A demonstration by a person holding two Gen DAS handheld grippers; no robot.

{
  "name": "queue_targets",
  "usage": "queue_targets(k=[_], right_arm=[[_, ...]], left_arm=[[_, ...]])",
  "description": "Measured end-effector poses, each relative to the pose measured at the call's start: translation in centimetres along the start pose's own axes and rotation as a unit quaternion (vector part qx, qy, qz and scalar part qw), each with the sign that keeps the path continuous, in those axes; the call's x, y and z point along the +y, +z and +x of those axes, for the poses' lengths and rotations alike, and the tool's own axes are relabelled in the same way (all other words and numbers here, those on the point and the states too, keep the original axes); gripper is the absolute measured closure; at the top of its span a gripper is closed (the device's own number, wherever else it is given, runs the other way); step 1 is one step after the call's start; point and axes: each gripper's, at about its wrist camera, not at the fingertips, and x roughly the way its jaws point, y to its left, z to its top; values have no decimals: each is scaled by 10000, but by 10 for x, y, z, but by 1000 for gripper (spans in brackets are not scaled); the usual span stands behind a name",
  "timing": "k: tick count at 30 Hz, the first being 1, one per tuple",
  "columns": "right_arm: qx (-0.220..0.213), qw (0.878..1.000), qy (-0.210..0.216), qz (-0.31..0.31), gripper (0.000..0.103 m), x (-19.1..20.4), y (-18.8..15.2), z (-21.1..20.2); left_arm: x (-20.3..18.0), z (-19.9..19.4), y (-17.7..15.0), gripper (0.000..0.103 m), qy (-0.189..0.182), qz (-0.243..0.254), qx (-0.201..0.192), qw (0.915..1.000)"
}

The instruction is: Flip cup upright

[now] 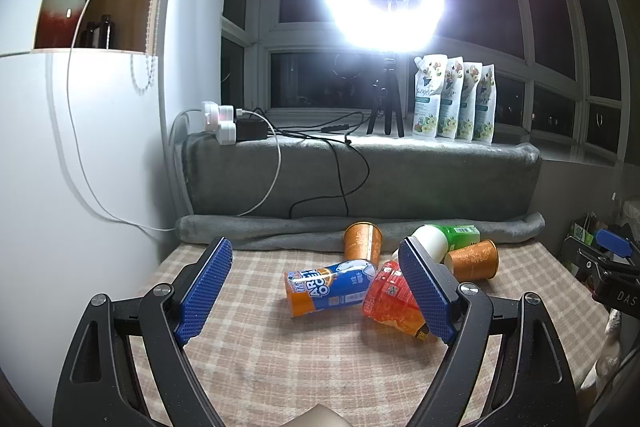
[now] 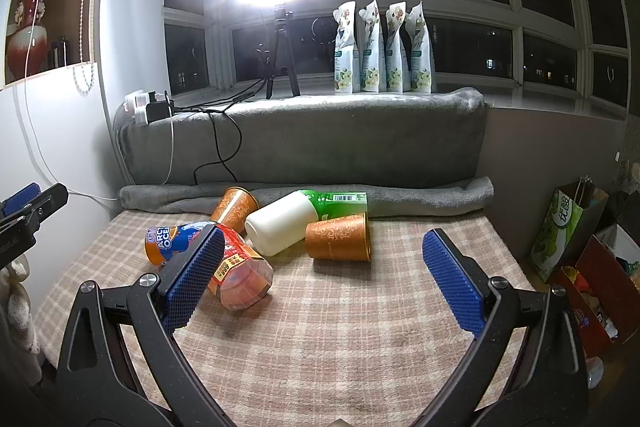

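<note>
**Now: both tongs released above a heap of toppled cups**

Largest first, the beige plaid tablecloth (image 2: pixel 328 339) carries a cluster. Beside the landmark white plastic bottle (image 2: pixel 280 227), an orange patterned paper cup (image 2: pixel 340 237) lies on its side, touching it; a second orange paper cup (image 2: pixel 236 207) leans behind it. The left gripper (image 1: pixel 316 287) and right gripper (image 2: pixel 324 279) hang spread wide, empty, likely readying an approach.

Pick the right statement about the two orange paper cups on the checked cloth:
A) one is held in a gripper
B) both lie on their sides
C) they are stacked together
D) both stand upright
B: the orange paper cup near the rolled towel and the orange paper cup beside the white bottle both lie tipped over, apart, with both grippers open and empty.
</note>
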Motion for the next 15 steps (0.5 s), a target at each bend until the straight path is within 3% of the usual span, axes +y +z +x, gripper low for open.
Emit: queue_targets(k=[15], right_arm=[[43, 10000, 17, 14, 2, 1, -2, 4]], left_arm=[[-1, 0, -1, 17, 7, 1, 3, 10000]])
